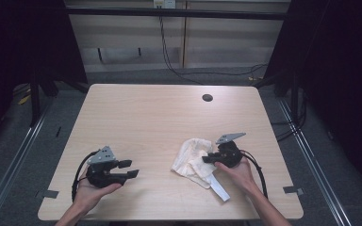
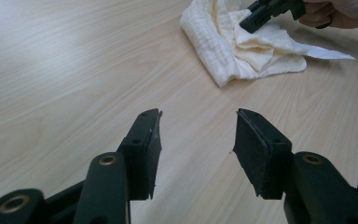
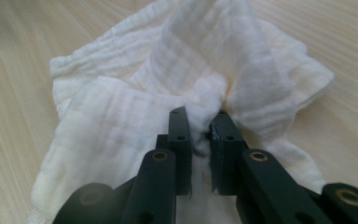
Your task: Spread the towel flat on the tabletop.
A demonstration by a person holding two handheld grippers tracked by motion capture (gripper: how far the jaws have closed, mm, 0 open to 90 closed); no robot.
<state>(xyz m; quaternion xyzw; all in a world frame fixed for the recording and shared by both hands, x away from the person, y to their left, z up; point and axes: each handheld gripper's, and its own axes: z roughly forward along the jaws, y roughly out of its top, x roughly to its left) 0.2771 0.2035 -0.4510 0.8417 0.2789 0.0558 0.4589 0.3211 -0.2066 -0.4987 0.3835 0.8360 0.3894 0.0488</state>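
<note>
A crumpled white cloth (image 1: 192, 160) lies on the wooden table (image 1: 160, 117), right of centre near the front. My right gripper (image 1: 209, 159) is shut on a bunched fold of the white cloth (image 3: 135, 93); in the right gripper view the fabric is pinched between the two black pads (image 3: 181, 135). My left gripper (image 1: 131, 168) rests low over the table at the front left, pointing right, open with bare wood between its fingers (image 2: 144, 149). In the left gripper view the white cloth (image 2: 233, 51) lies farther off, with the right gripper (image 2: 254, 21) on it.
A round cable hole (image 1: 207, 98) sits at the table's far right. Cables trail from both grippers toward the front edge. Dark floor and metal rails flank the table; a white tag end of the cloth (image 1: 220, 189) points toward the front edge.
</note>
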